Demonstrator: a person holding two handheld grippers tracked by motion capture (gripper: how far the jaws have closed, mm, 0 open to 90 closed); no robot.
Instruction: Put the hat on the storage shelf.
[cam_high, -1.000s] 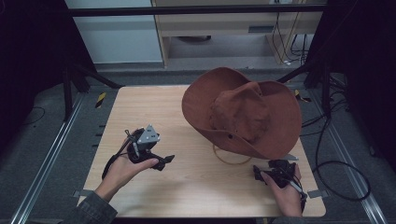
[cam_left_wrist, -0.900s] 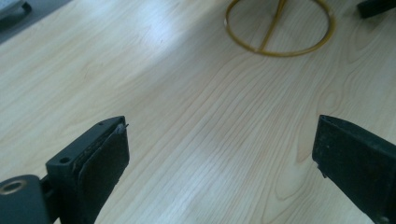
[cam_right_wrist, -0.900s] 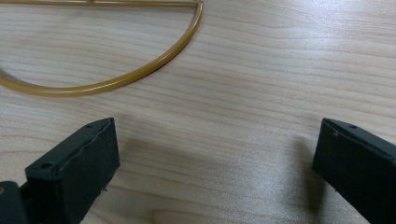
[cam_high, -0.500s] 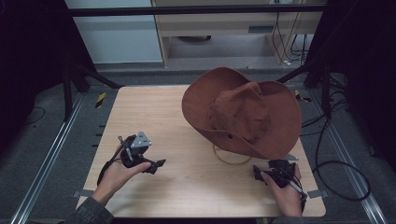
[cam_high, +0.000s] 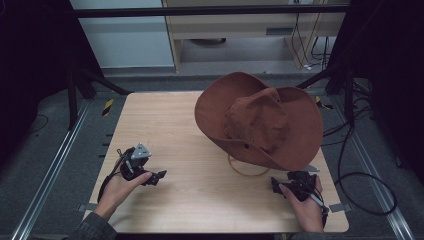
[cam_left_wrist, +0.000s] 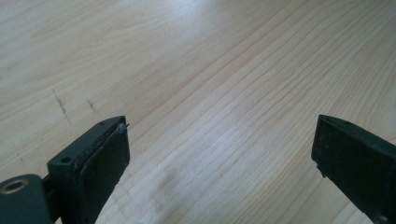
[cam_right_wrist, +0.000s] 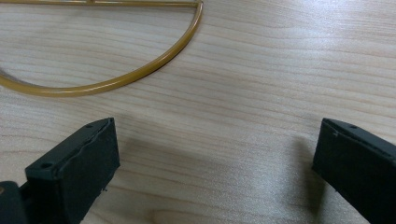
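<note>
Brown hat (cam_high: 260, 120) lay up and left of the right gripper (cam_high: 278, 186).
Both grippers were spread and empty; the left gripper (cam_high: 159, 175) sat well apart across the table (cam_high: 165, 120).

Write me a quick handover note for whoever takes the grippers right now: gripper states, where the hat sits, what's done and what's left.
Left gripper: open, holding nothing, low over bare wood at the table's near left.
Right gripper: open, holding nothing, at the near right, just short of the hat's rim.
Brown hat: right half of the table, tilted, propped on a yellowish wire stand whose loop shows in the right gripper view.
Done: nothing gripped yet.
Left: probably move in and take the hat's brim; the right gripper is nearest.
</note>
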